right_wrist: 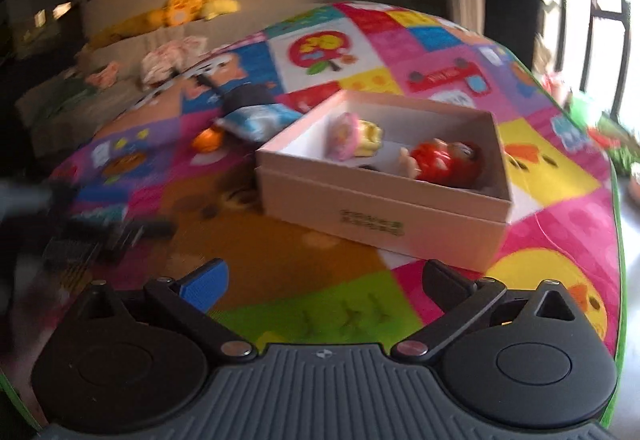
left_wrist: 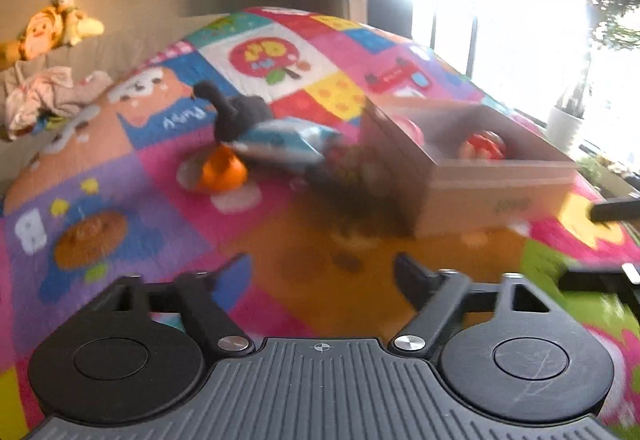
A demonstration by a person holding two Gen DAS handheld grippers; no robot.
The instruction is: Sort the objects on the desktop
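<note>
A pale pink open box (right_wrist: 360,208) stands on the colourful play mat (right_wrist: 328,316). Inside it lie a pink and yellow toy (right_wrist: 352,136) and a red doll (right_wrist: 444,160). Left of the box lie a blue and white packet (left_wrist: 280,144), an orange object (left_wrist: 222,172) and a black plush thing (left_wrist: 236,112). A dark blurred item (left_wrist: 360,180) sits against the box (left_wrist: 480,196). My left gripper (left_wrist: 320,272) is open over the mat, short of these things, with nothing between its fingers. My right gripper (right_wrist: 324,280) hovers open and empty before the box's near corner.
A sofa with a yellow plush toy (left_wrist: 52,28) and crumpled clothes (left_wrist: 44,96) runs along the far left wall. Bright windows and a white plant pot (left_wrist: 564,128) are at the right. The mat's green edge (right_wrist: 618,240) drops off at the right.
</note>
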